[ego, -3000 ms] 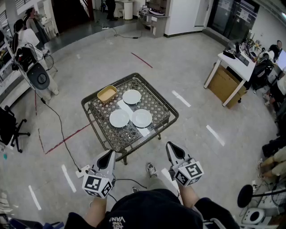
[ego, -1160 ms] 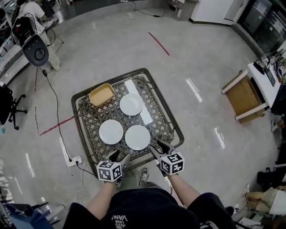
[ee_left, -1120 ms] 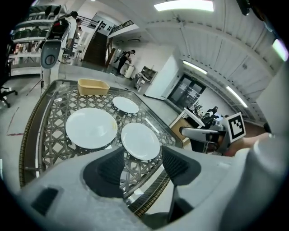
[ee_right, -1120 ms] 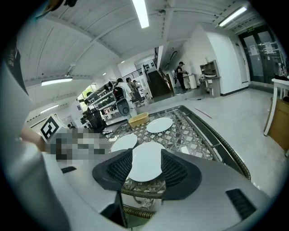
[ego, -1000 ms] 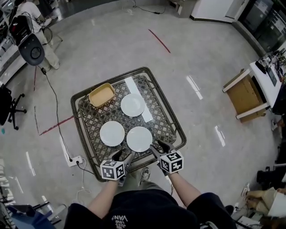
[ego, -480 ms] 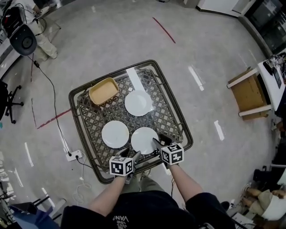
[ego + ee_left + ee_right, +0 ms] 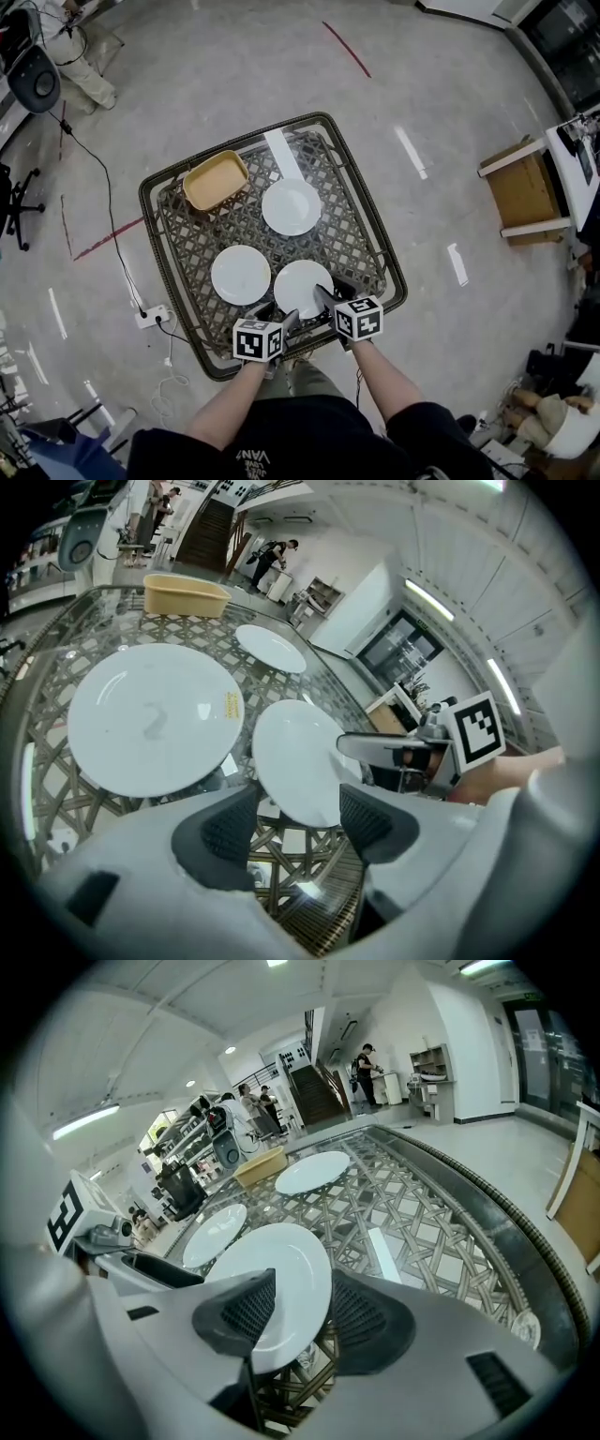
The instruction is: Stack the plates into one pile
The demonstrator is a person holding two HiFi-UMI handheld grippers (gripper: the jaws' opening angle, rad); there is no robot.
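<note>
Three white plates lie apart on the glass-topped wicker table (image 7: 380, 246): a far plate (image 7: 292, 206), a left plate (image 7: 241, 275) and a near plate (image 7: 302, 286). My left gripper (image 7: 278, 322) is at the near plate's front-left rim, jaws opening; that plate's rim (image 7: 298, 778) sits in the gap of the left gripper (image 7: 295, 825), untouched by the pads. My right gripper (image 7: 324, 298) is at the front-right rim, jaws closing; the near plate (image 7: 272, 1283) shows between the jaws of the right gripper (image 7: 302, 1318), with no pad pressing on it.
A tan tray (image 7: 215, 180) stands at the table's far-left corner, and a white strip (image 7: 280, 150) lies under the glass. A power strip (image 7: 150, 317) and cable lie on the floor to the left. A wooden desk (image 7: 518, 192) stands to the right.
Both grippers have come forward and down from beyond the table's front edge to the near plate's rim. The plates have stayed in place.
</note>
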